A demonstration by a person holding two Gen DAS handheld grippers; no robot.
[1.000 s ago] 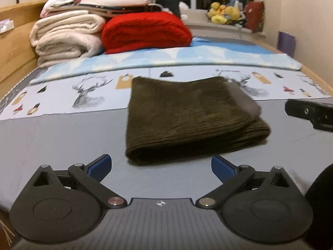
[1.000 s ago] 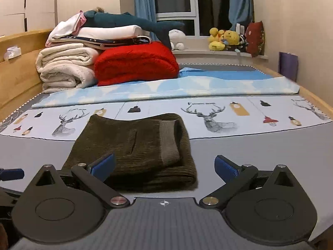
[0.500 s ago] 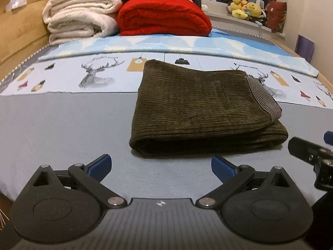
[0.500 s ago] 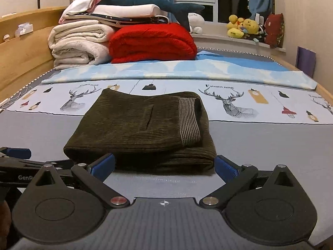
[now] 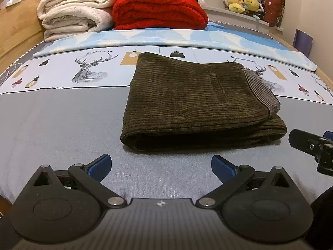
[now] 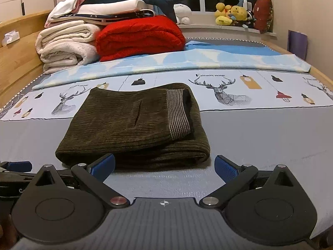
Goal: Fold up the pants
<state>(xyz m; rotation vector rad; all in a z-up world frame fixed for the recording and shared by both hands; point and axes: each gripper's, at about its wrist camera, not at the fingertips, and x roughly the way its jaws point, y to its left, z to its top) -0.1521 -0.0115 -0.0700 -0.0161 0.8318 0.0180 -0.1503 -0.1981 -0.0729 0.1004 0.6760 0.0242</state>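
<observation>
Dark olive corduroy pants (image 5: 193, 102) lie folded into a compact rectangle on the grey bed cover (image 5: 52, 125), with the ribbed waistband at the right end. They also show in the right wrist view (image 6: 133, 125). My left gripper (image 5: 161, 164) is open and empty, just short of the pants' near edge. My right gripper (image 6: 164, 164) is open and empty, close to the near fold. The right gripper's body shows at the right edge of the left wrist view (image 5: 312, 145).
A red blanket (image 6: 139, 37) and stacked cream blankets (image 6: 66, 43) sit at the head of the bed. A deer-print sheet (image 6: 229, 89) lies behind the pants. A wooden bed rail (image 6: 14, 58) runs along the left. Plush toys (image 6: 233, 14) line the windowsill.
Both grippers have moved closer to the pants and tilted down a little, so the pants look larger. The pants have not moved. Both grippers stay open.
</observation>
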